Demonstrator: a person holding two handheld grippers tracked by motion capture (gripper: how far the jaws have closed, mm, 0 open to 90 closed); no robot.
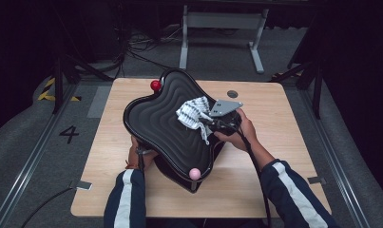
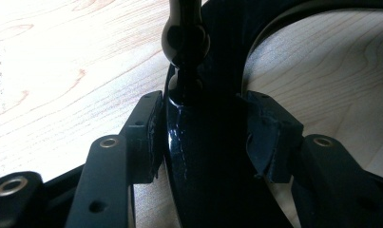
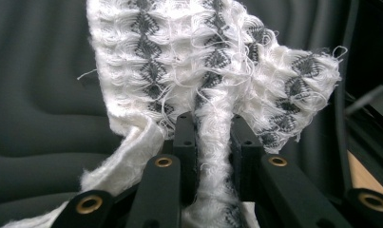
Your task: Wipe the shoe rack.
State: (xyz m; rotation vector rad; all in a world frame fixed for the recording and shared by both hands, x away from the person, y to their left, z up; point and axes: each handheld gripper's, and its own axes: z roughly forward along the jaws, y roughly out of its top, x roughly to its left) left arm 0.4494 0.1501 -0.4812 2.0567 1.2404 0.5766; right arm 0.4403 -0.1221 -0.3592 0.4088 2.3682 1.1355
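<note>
A black tray (image 1: 160,123) with a rippled surface stands tilted on the wooden table (image 1: 279,142). A red ball (image 1: 155,85) sits at its far corner and a pink ball (image 1: 195,174) at its near corner. My left gripper (image 1: 142,153) is at the tray's near-left edge. In the left gripper view its jaws (image 2: 203,97) are clamped on the tray's glossy black rim (image 2: 208,180). My right gripper (image 1: 213,124) is shut on a white cloth with a grey pattern (image 1: 194,114), which lies against the tray's upper right. The cloth (image 3: 198,61) is pinched between the jaws (image 3: 213,123), with the ribbed tray (image 3: 42,71) behind it.
A small grey round disc (image 1: 232,93) is set in the tabletop behind the right hand. Bare wood lies to the right and left of the tray. A white table frame (image 1: 222,28) and cables stand on the floor beyond the table.
</note>
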